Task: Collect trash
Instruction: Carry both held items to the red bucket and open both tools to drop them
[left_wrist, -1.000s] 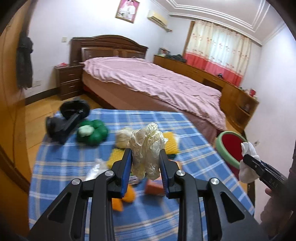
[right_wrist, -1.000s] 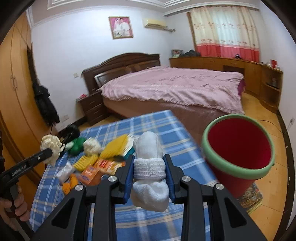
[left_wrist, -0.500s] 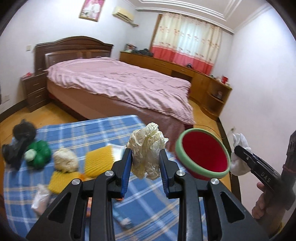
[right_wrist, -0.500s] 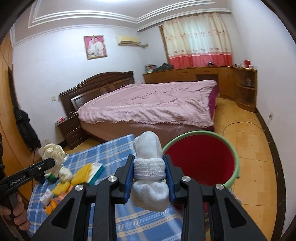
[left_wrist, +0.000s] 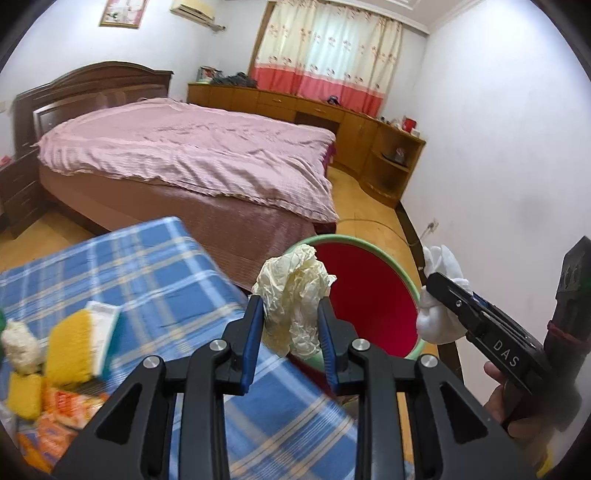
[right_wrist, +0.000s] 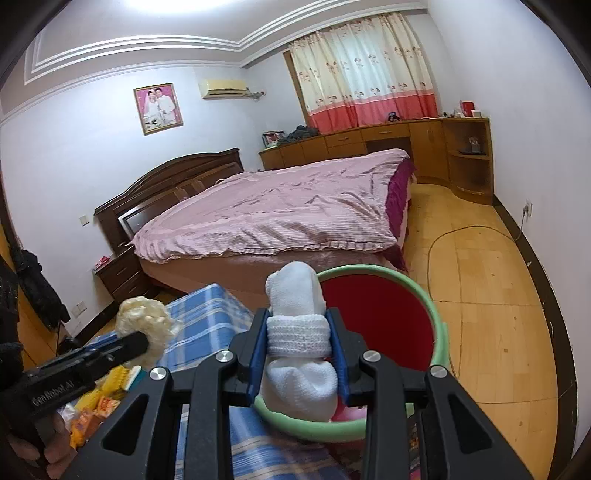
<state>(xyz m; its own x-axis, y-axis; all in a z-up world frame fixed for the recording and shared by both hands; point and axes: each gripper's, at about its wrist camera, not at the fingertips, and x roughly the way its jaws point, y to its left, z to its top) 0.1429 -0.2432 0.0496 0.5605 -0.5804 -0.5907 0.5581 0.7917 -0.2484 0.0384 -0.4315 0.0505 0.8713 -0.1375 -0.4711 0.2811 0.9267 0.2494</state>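
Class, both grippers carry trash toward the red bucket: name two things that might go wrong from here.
1. The crumpled plastic bag in the left gripper seems over the bucket rim; released now, it may fall outside.
2. The rolled white sock bulges beyond the right gripper fingers and might catch on release.

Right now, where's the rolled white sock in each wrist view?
Left wrist: rolled white sock at right, clamped in the right gripper, beside the bucket's rim.
Right wrist: sock at centre bottom, between the gripper's pads, over the bucket's near rim.
Shared landmark: red bucket with green rim.
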